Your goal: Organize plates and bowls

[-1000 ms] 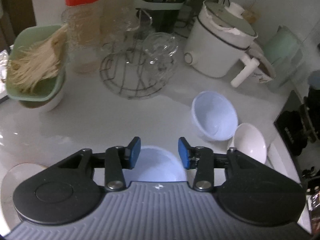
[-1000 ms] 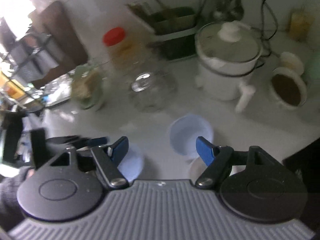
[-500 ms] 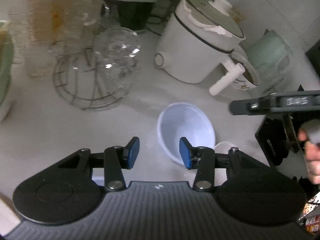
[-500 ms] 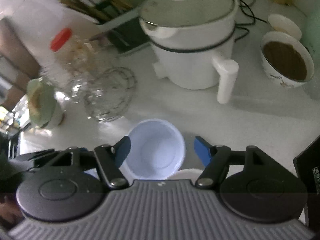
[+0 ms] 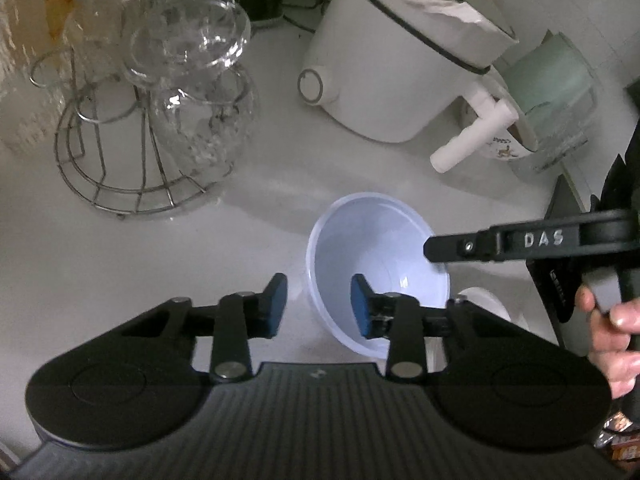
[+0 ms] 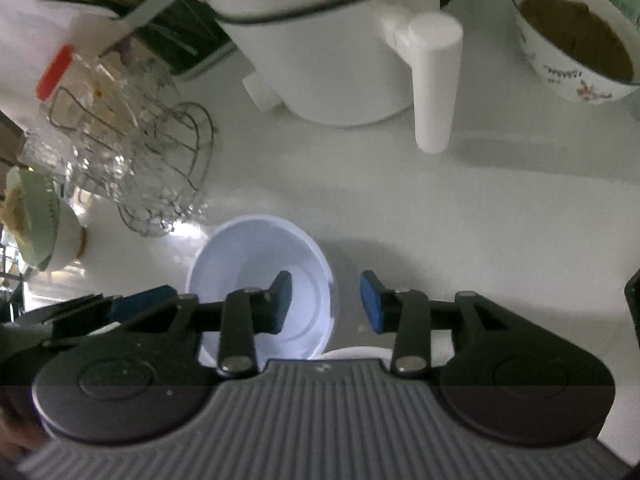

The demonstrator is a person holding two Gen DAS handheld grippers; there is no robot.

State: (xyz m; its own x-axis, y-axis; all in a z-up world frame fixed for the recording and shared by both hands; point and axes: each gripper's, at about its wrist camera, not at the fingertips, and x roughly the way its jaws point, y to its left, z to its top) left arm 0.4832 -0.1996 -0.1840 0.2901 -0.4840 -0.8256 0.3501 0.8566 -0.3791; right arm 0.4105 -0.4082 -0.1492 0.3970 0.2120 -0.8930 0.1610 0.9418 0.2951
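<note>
Both grippers now straddle the pale blue bowl [image 5: 378, 268] on the white counter [image 5: 160, 248]; a second ago they were higher and the bowl lay farther ahead. My left gripper [image 5: 319, 306] has just been closing and brackets the bowl's near-left rim, pads not yet pressing. My right gripper [image 6: 326, 302] has also just been closing, one pad inside the bowl, one outside the right rim, still parted, holding nothing. A smaller white bowl [image 5: 486, 306] sits just beside the blue one. Open counter lies left and ahead; the wire rack [image 5: 132, 148] with glasses and the white cooker [image 5: 392, 76] bound the far side.
</note>
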